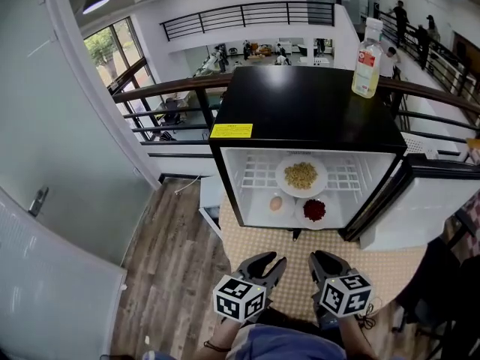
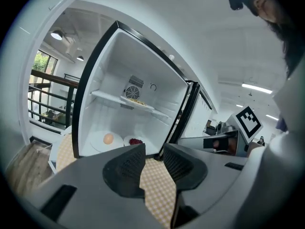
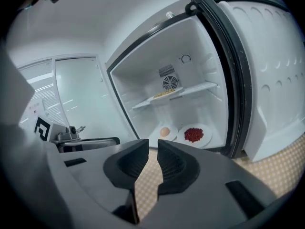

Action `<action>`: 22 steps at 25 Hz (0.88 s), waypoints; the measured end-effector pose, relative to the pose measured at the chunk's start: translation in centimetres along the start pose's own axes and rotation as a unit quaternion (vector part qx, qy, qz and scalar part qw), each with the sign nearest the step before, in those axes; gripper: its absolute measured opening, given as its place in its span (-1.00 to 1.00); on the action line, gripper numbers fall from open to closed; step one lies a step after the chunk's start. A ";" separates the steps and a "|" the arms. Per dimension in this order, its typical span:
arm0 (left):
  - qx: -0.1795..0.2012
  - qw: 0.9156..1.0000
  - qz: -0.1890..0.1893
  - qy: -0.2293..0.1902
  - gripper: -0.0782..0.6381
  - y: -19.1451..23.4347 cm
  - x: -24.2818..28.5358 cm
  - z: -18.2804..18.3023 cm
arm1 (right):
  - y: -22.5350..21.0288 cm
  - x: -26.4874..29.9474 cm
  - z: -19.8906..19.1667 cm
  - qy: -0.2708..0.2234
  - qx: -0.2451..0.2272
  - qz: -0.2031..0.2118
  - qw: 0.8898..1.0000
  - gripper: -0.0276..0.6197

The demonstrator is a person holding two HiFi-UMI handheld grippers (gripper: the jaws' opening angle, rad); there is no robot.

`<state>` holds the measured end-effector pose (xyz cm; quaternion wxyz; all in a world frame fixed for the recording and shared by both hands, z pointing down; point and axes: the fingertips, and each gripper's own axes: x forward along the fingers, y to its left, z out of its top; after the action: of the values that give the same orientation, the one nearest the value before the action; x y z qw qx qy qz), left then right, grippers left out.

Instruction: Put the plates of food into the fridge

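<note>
Jaws of left hand-held gripper (image 2: 153, 149) and right hand-held gripper (image 3: 153, 144) slightly apart, both empty, before open fridge (image 1: 300, 103).

Bottle (image 1: 367, 58) stood on fridge (image 1: 300, 103) top, rt side. Inside: upper plate (image 1: 301, 175) on shelf (image 1: 346, 177); below, egg plate (image 1: 274, 203) left, 3rd plate (image 1: 314, 211) just rt.

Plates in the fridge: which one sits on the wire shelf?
The plate of pale yellow food, up on the shelf. The egg plate and the red-food plate both lie lower down, beneath that shelf.
</note>
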<state>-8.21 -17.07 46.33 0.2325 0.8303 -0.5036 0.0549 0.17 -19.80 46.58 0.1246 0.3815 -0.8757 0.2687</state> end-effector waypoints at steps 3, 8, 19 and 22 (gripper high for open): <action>-0.015 1.000 0.004 0.005 -0.43 -1.2 -0.9 -2.6 | 1.1 -0.7 -1.9 0.017 -0.004 0.022 1.000 -0.71; -0.020 0.999 0.028 0.016 -0.43 -2.6 -3.2 -5.5 | 2.4 -1.6 -4.5 0.035 -0.043 0.041 0.998 -0.73; -0.011 0.997 0.071 0.034 -0.48 -3.3 -6.4 -7.8 | 4.1 -2.4 -9.0 0.062 -0.026 0.078 0.995 -0.75; -0.003 0.997 0.068 0.033 -0.49 -3.7 -6.8 -7.7 | 4.6 -2.3 -9.1 0.057 -0.014 0.083 0.995 -0.75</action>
<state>-7.24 -6.69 49.75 0.2475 0.7911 -0.5510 0.0964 -1.48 -10.68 51.41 0.1568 0.2897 -0.8996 0.2868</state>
